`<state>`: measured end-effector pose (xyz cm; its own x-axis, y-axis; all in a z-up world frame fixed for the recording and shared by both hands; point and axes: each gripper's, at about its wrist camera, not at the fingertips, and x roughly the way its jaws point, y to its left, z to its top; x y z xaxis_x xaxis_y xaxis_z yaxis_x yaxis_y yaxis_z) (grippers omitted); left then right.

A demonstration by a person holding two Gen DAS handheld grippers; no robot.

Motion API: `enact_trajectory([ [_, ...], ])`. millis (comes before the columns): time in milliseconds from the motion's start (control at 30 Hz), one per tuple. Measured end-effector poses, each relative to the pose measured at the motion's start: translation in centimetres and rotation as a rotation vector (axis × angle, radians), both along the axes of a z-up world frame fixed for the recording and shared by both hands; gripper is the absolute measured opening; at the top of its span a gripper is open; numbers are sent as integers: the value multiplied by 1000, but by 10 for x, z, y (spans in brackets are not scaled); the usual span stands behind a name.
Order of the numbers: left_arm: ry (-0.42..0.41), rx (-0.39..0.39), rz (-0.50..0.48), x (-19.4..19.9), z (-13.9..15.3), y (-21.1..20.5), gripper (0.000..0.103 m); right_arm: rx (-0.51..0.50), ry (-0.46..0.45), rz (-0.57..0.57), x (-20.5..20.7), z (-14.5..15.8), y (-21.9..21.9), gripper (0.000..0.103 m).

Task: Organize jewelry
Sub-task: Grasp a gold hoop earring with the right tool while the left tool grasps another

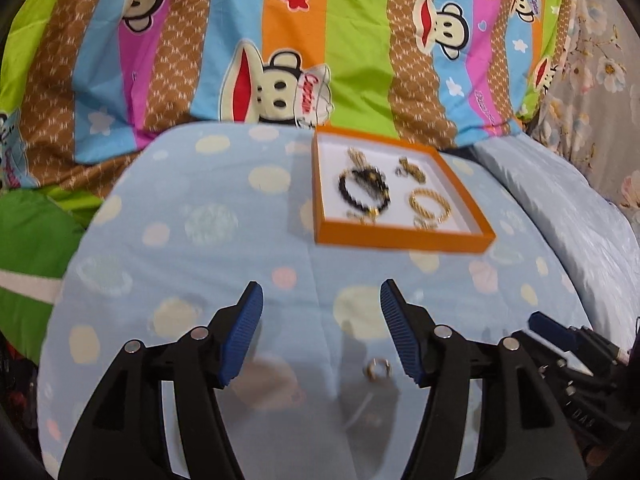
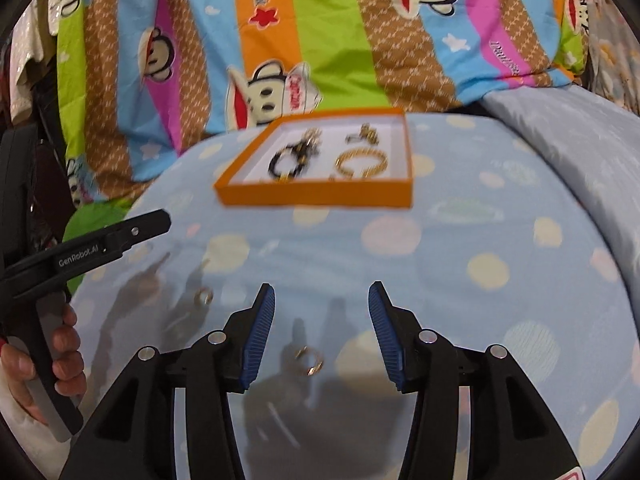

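A: Left wrist view first. Left gripper [image 1: 322, 334] is spread, blue pads apart, nothing between them. A small gold ring [image 1: 377, 369] lies on the dotted blue bedding [image 1: 192, 216] just beyond the jaws, nearer the right-hand pad and not touching it.

B: Right wrist view agrees for its side. Right gripper [image 2: 322, 336] is also spread and empty. A second gold ring [image 2: 309, 359] sits on the bedding between and below its pads, apart from both. The first ring [image 2: 203, 296] shows off to the left there, near the other tool.

A: Why both spread? My guess: each tool stands over its own ring, jaws ready to pinch.

B: Likely. The orange tray [image 1: 404, 236] stands well ahead of both, on the same bedding, white-lined, shallow-walled. Sensible as the collecting spot.

A: Contents: a black beaded bracelet [image 1: 362, 192] on the left side, a gold chain bracelet [image 1: 430, 204] on the right, smaller gold pieces behind them, too blurred to name.

B: Rings look thin, shiny, lying flat on soft cloth. I judge they could sink or skid when pinched.

A: Hand [image 2: 60, 356] grips the left tool's handle at the frame edge.
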<state>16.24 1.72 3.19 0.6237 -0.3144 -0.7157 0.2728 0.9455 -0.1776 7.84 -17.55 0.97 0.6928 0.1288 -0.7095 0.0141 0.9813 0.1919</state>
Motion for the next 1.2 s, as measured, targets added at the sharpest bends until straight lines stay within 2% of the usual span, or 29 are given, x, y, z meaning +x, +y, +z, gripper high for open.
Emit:
enact_trajectory([
  [367, 54, 22, -22, -40, -26, -4, 59, -11, 43, 22, -18, -18, 26, 49],
  [867, 51, 49, 6, -49, -35, -5, 59, 7, 49, -9, -24, -22, 21, 49],
  [1200, 64, 21, 16, -47, -38, -1, 59, 0, 65, -17, -20, -25, 21, 49],
])
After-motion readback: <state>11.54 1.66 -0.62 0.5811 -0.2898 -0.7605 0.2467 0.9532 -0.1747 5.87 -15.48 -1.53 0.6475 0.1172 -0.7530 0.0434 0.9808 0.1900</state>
